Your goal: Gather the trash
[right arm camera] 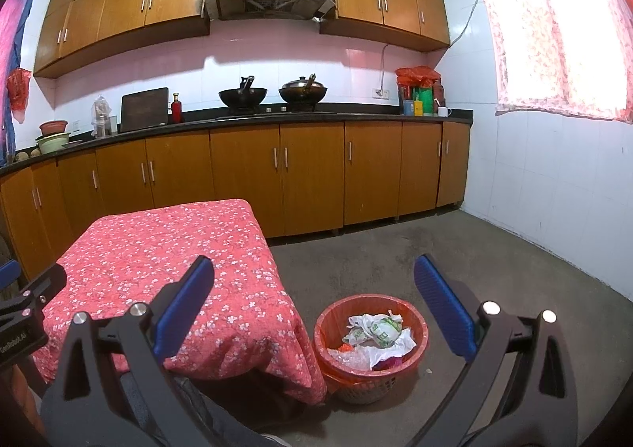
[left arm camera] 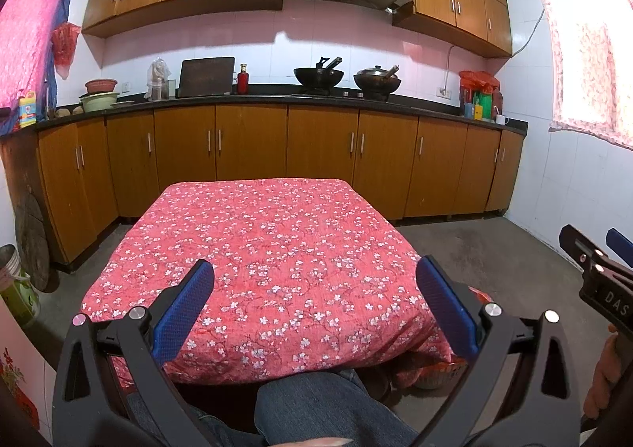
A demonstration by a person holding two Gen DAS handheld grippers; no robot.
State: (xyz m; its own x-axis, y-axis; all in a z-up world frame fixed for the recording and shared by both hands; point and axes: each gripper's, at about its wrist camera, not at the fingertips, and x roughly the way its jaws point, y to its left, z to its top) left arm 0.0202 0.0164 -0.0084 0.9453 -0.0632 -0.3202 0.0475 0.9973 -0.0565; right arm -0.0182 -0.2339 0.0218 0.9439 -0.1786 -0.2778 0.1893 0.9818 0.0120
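A red trash basket (right arm camera: 420, 328) with a red liner stands on the floor right of the table; crumpled white and green wrappers (right arm camera: 376, 330) and clear plastic lie in it. Its edge peeks out under the cloth in the left wrist view (left arm camera: 435, 377). The table (left arm camera: 257, 241) wears a red floral cloth and shows no trash on top. My left gripper (left arm camera: 314, 296) is open and empty above the table's near edge. My right gripper (right arm camera: 314, 296) is open and empty, above the table's right corner and the basket. The right gripper also shows in the left wrist view (left arm camera: 593, 249).
Brown cabinets (right arm camera: 308, 174) and a dark counter (right arm camera: 356, 115) with two woks (right arm camera: 273, 92) run along the back wall. Grey concrete floor (right arm camera: 455, 245) spreads right of the table to a white tiled wall. My jeans-clad knee (left arm camera: 316, 403) is under the near table edge.
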